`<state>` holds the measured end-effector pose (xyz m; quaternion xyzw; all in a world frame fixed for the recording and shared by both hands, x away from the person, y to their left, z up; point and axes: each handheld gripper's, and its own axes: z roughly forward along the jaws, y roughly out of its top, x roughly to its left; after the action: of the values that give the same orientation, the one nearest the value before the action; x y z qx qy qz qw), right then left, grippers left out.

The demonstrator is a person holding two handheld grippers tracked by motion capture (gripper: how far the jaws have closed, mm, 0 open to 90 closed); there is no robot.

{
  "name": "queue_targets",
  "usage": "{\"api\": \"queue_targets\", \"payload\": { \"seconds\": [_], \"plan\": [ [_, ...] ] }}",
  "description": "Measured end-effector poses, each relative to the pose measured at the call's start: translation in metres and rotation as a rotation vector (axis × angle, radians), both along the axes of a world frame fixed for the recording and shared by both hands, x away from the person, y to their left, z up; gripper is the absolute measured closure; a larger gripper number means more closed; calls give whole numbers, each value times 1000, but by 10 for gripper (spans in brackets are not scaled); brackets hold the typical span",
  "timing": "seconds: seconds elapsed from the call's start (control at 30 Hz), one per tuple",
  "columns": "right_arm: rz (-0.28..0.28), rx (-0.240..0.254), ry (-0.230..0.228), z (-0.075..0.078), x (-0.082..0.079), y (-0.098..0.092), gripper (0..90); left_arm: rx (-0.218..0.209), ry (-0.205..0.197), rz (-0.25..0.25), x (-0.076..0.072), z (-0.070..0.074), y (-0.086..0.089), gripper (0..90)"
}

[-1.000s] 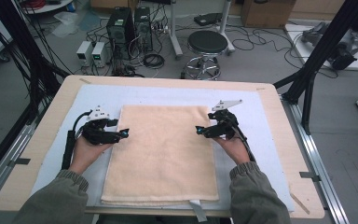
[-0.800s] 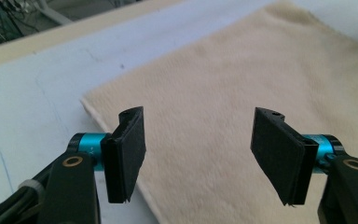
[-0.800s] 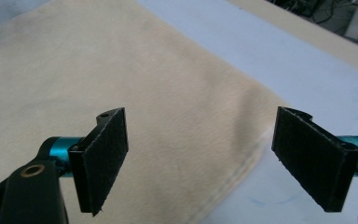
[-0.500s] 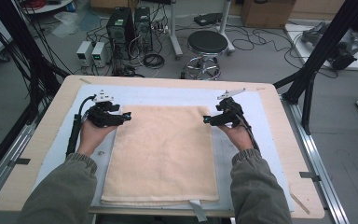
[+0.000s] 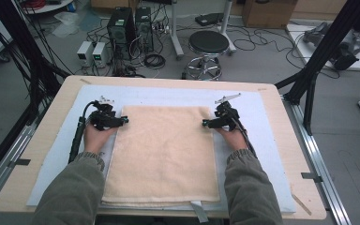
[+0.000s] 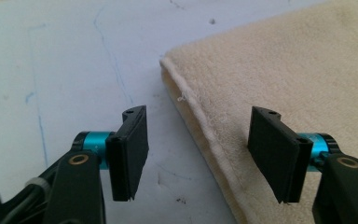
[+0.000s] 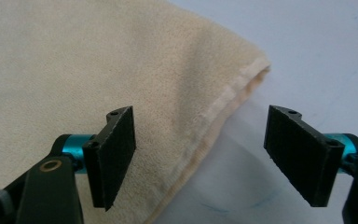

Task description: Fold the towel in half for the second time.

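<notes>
Lying flat on the pale blue mat [image 5: 272, 154] of the wooden desk [image 5: 42, 154], folded cream terry towel [image 5: 164, 154], left gripper [image 5: 123, 121] and right gripper [image 5: 205, 124] at its far corners, each straddling a side edge, fingers [image 6: 130, 154] unclenched, just been narrowing, not pressing cloth.

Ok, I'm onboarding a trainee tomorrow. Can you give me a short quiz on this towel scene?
1. True or false: the left hand-held gripper is clamped on the towel.
2. Which part of the towel lies between the right hand-held gripper pads? A) a side edge near a far corner B) the middle C) the near hem
3. What does the towel lie on?

Key: 1. False; the pads stand apart, straddling the edge. 2. A. 3. A pale blue mat on the wooden table.
</notes>
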<state>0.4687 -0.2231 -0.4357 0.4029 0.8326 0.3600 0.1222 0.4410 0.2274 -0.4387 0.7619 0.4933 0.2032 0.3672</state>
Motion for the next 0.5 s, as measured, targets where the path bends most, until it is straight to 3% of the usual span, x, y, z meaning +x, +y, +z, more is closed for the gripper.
{"api": "queue_targets", "payload": {
  "seconds": [0.17, 0.27, 0.5],
  "plan": [
    [-2, 0, 1, -5, 0, 2, 298, -20, 0, -21, 0, -4, -1, 459],
    [23, -17, -5, -3, -2, 7, 400, -21, -4, -41, -1, -4, -4, 524],
    [27, 4, 14, -3, -2, 11, 519, -55, 8, -56, 0, -5, -4, 675]
  ]
}}
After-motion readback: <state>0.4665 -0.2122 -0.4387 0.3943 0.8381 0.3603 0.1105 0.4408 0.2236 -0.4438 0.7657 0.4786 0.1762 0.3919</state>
